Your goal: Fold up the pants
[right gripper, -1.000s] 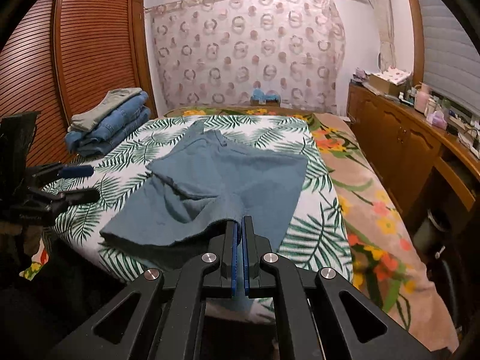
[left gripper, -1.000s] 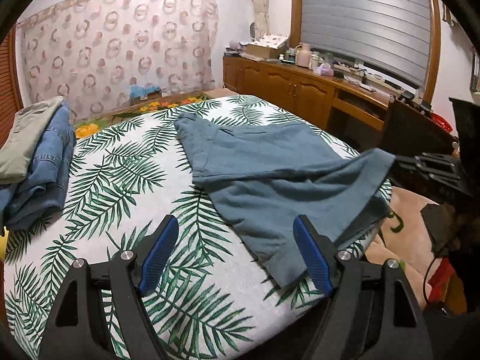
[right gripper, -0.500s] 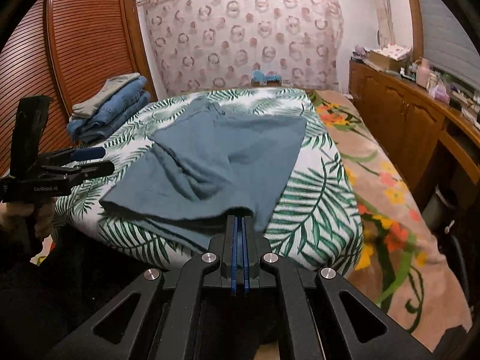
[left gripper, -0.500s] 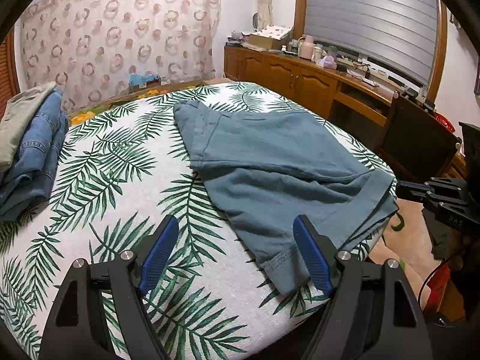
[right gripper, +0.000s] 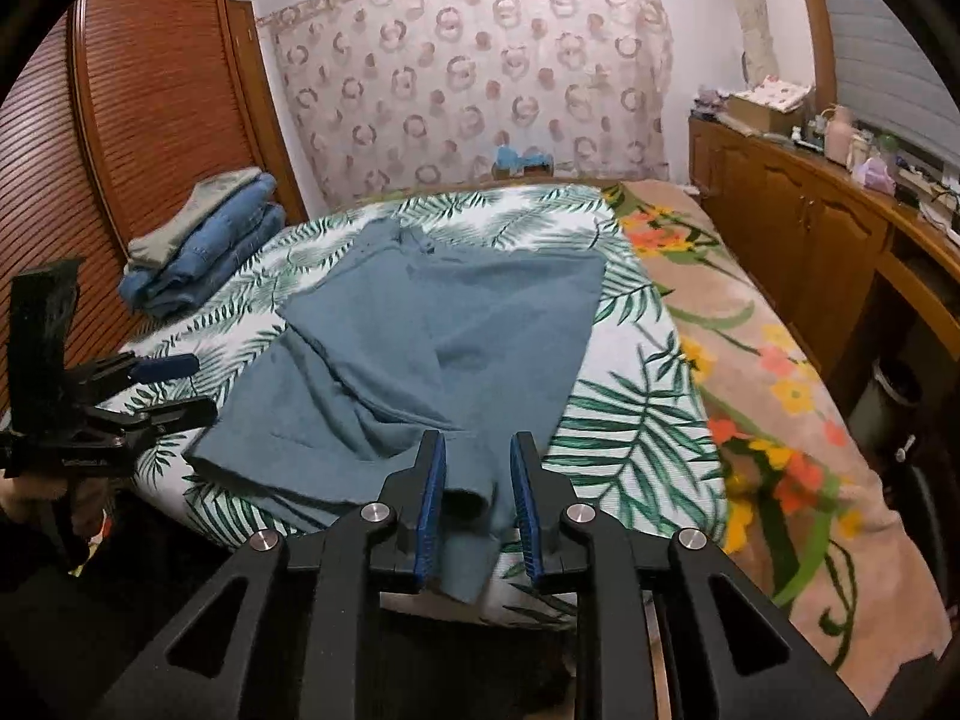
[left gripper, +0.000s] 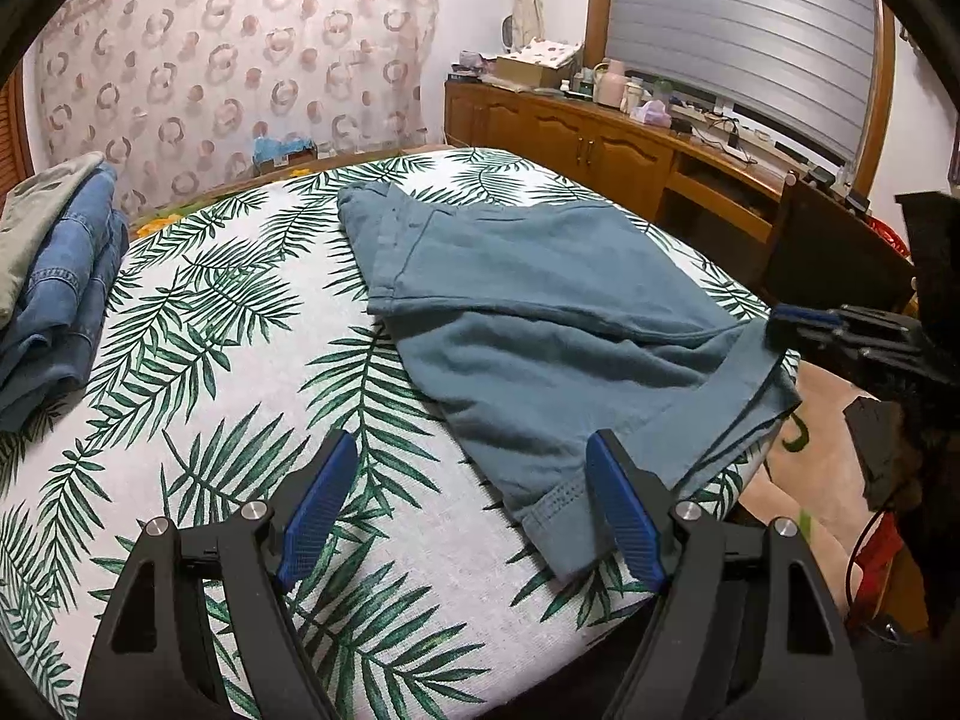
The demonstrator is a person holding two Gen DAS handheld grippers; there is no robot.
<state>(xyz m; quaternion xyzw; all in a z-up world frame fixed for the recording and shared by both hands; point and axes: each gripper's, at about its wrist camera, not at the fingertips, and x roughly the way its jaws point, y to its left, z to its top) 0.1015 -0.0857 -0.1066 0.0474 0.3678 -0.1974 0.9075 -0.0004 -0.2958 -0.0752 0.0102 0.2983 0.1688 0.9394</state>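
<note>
Teal-blue shorts (left gripper: 540, 312) lie folded lengthwise on a palm-leaf sheet (left gripper: 210, 360), waistband at the far end, leg hems at the near edge. They also show in the right wrist view (right gripper: 432, 348). My left gripper (left gripper: 474, 504) is open and empty, hovering just above the near hem corner. My right gripper (right gripper: 477, 492) is open, its jaws a little apart around the hem cloth that hangs over the bed edge. It shows from the side in the left wrist view (left gripper: 798, 318), and the left gripper shows in the right wrist view (right gripper: 174, 387).
A stack of folded jeans with a grey-green garment on top (left gripper: 54, 276) sits at the left of the bed (right gripper: 204, 258). A wooden cabinet with clutter (left gripper: 600, 132) runs along the right. A floral blanket (right gripper: 768, 396) lies right of the sheet. A slatted wardrobe (right gripper: 120, 138) stands at left.
My right gripper was shut on the leg hem and has opened, letting the cloth drop onto the bed edge. The raised leg has settled flat. My left gripper stays open.
</note>
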